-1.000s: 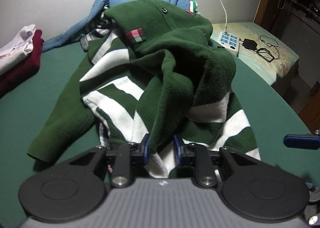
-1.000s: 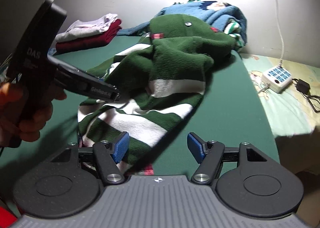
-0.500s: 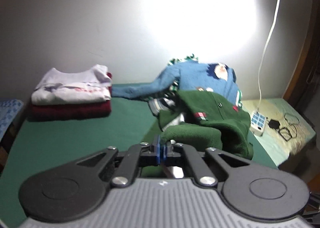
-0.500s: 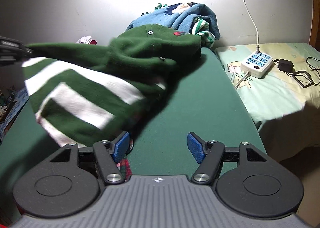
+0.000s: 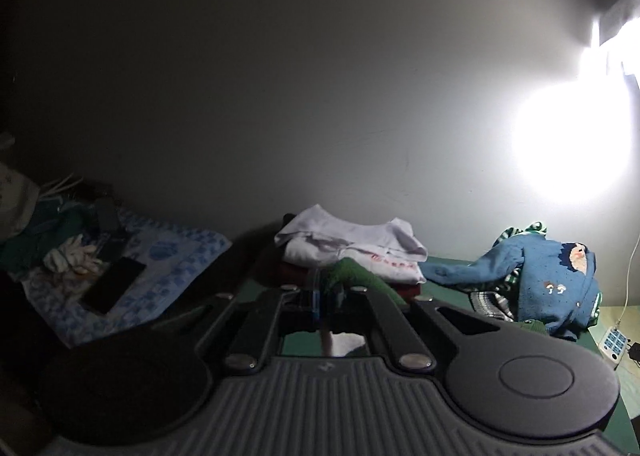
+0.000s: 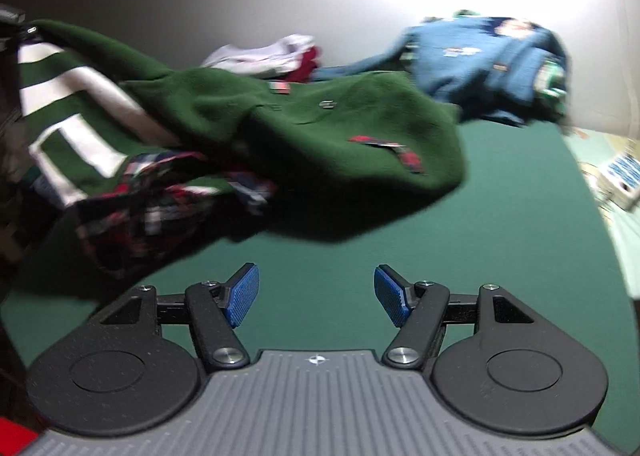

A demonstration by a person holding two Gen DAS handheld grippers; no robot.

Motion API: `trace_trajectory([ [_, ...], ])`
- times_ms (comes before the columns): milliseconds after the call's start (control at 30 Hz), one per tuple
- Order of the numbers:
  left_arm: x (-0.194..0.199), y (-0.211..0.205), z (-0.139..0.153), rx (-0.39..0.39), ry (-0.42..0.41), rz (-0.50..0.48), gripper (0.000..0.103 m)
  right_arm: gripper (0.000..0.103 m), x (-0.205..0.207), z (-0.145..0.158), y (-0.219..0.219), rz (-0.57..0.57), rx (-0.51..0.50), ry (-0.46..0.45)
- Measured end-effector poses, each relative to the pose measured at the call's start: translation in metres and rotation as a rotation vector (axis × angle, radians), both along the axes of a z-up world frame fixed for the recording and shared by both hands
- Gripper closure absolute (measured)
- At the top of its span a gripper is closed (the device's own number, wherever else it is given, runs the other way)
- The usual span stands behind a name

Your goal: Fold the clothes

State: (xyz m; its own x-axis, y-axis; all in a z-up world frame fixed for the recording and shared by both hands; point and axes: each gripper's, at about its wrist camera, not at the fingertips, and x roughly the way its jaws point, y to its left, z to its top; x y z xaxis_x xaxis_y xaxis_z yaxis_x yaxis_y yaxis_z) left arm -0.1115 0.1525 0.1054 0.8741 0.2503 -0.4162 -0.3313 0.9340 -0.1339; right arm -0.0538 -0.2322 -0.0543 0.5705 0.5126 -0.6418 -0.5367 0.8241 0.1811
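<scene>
Left gripper (image 5: 325,298) pinched tight on a bit of the green sweater (image 6: 320,128), up in the air. Sweater hanging over the green table (image 6: 500,224), stripes and checked lining showing. Right gripper (image 6: 316,296) spread wide, holding nothing, low over the table. Folded clothes (image 5: 352,252) and blue sweater (image 5: 540,276) at the back.

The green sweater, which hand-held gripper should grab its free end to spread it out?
Right hand-held gripper, probably: it is open, empty, facing the green sweater. The left hand-held gripper is shut on its fabric.
</scene>
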Motion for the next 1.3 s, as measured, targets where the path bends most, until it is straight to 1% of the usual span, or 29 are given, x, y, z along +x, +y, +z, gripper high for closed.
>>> trace_trajectory([
  [67, -0.01, 0.015, -0.006, -0.017, 0.01, 0.008, 0.103, 0.036, -0.004, 0.0, 0.028, 0.061, -0.041, -0.013],
  [100, -0.014, 0.02, -0.007, -0.029, 0.009, 0.001, 0.103, 0.036, -0.006, -0.001, 0.041, 0.085, -0.06, -0.016],
  [167, -0.021, 0.025, -0.005, -0.026, 0.007, -0.026, 0.103, 0.036, -0.006, -0.005, 0.066, 0.127, -0.081, -0.029],
  [200, -0.023, 0.026, -0.003, -0.023, 0.001, -0.038, 0.103, 0.036, -0.005, -0.007, 0.078, 0.127, -0.111, -0.052],
  [267, -0.029, 0.028, 0.002, -0.022, -0.015, -0.061, 0.103, 0.037, 0.009, -0.014, 0.1, 0.07, -0.21, -0.105],
  [333, -0.034, 0.033, 0.008, -0.026, -0.034, -0.084, 0.103, 0.039, 0.028, -0.02, 0.114, 0.008, -0.223, -0.086],
  [400, -0.034, 0.033, 0.013, -0.012, -0.045, -0.117, 0.103, 0.049, 0.047, -0.024, 0.123, -0.031, -0.172, -0.004],
  [467, -0.033, 0.033, 0.014, 0.001, -0.042, -0.145, 0.103, 0.053, 0.06, -0.025, 0.128, -0.053, -0.084, 0.055],
  [533, -0.031, 0.037, 0.013, -0.005, -0.038, -0.167, 0.103, 0.072, 0.059, -0.017, 0.122, -0.059, -0.05, 0.064],
  [567, -0.03, 0.039, 0.013, -0.007, -0.036, -0.178, 0.103, 0.094, 0.059, -0.014, 0.12, -0.062, -0.032, 0.068],
  [633, -0.03, 0.043, 0.016, -0.002, -0.048, -0.212, 0.103, 0.094, 0.058, -0.006, 0.114, -0.068, 0.003, 0.076],
  [667, -0.03, 0.045, 0.018, 0.001, -0.055, -0.229, 0.103, 0.094, 0.057, -0.002, 0.112, -0.07, 0.02, 0.081],
  [733, -0.03, 0.038, 0.02, 0.033, -0.063, -0.298, 0.103, 0.093, 0.055, 0.006, 0.106, -0.076, 0.045, 0.083],
  [767, -0.029, 0.031, 0.02, 0.05, -0.066, -0.34, 0.103, 0.084, 0.045, 0.014, 0.1, -0.078, -0.01, 0.041],
  [800, -0.028, 0.023, 0.019, 0.061, -0.068, -0.378, 0.103, 0.071, 0.032, 0.022, 0.097, -0.089, -0.07, -0.019],
  [833, -0.024, 0.016, 0.016, 0.063, -0.061, -0.415, 0.103, 0.065, 0.019, 0.03, 0.095, -0.077, -0.11, -0.083],
  [900, -0.015, 0.001, 0.009, 0.063, -0.045, -0.488, 0.103, 0.046, -0.014, 0.05, 0.097, 0.03, -0.14, -0.232],
  [933, -0.01, -0.008, 0.005, 0.057, -0.033, -0.522, 0.103, 0.04, -0.028, 0.057, 0.102, 0.078, -0.138, -0.276],
  [967, -0.004, -0.016, 0.002, 0.05, -0.021, -0.554, 0.103, 0.029, -0.04, 0.064, 0.109, 0.125, -0.133, -0.316],
  [1000, 0.0, -0.025, 0.0, 0.049, -0.014, -0.583, 0.103, 0.025, -0.048, 0.068, 0.119, 0.167, -0.116, -0.339],
  [1100, 0.009, -0.05, -0.001, 0.036, -0.006, -0.67, 0.103, 0.025, -0.065, 0.075, 0.156, 0.261, -0.07, -0.405],
  [1133, 0.011, -0.056, 0.001, 0.025, -0.002, -0.7, 0.103, 0.025, -0.066, 0.075, 0.168, 0.247, -0.08, -0.439],
  [1200, 0.012, -0.068, 0.005, 0.003, -0.003, -0.755, 0.103, 0.024, -0.062, 0.071, 0.189, 0.187, -0.134, -0.481],
  [1233, 0.012, -0.073, 0.007, -0.007, -0.006, -0.781, 0.103, 0.026, -0.054, 0.068, 0.196, 0.154, -0.159, -0.486],
  [1267, 0.011, -0.076, 0.008, -0.015, -0.01, -0.806, 0.103, 0.038, -0.045, 0.065, 0.197, 0.126, -0.165, -0.471],
  [1300, 0.009, -0.078, 0.01, -0.016, -0.013, -0.82, 0.103, 0.085, -0.036, 0.063, 0.193, 0.098, -0.145, -0.427],
])
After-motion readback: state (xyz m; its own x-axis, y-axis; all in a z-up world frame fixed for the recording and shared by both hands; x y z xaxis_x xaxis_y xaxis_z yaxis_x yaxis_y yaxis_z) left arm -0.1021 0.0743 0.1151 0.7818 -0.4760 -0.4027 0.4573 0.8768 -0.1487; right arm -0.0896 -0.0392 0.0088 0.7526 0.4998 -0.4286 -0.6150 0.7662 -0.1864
